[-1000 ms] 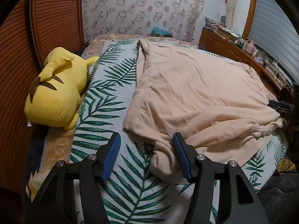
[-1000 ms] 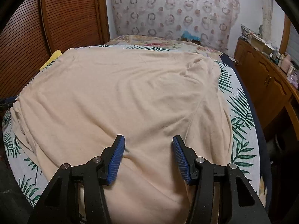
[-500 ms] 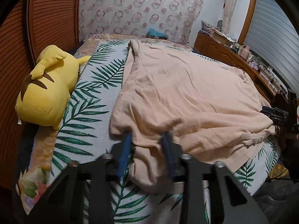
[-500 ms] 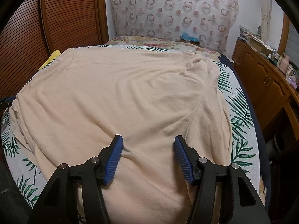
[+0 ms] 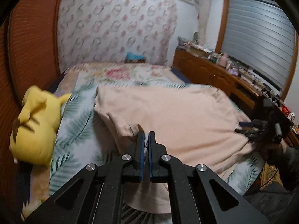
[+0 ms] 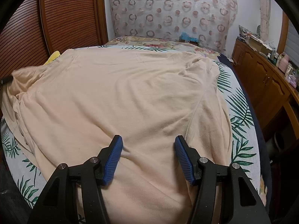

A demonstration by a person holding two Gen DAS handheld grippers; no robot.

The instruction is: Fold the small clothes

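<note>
Two grippers work one peach garment spread over my leaf-print bedspread. Nearest my left camera, the left gripper has its blue pads pressed together on a pinched-up fold of the garment's near-left edge, the cloth lifted off the bed there and hanging below the jaws. My right gripper stands with its jaws about half apart, tips resting on the garment near its front edge, with cloth lying between the pads but not clamped. In the left view, that gripper shows at the garment's right edge, held by a person's hand in a dark sleeve. Left of the garment lies a yellow plush toy against the wooden slatted wall. Beyond, a floral sheet covers the far end of the bed, a patterned curtain hangs behind it, and a cluttered wooden cabinet runs along the right.
</note>
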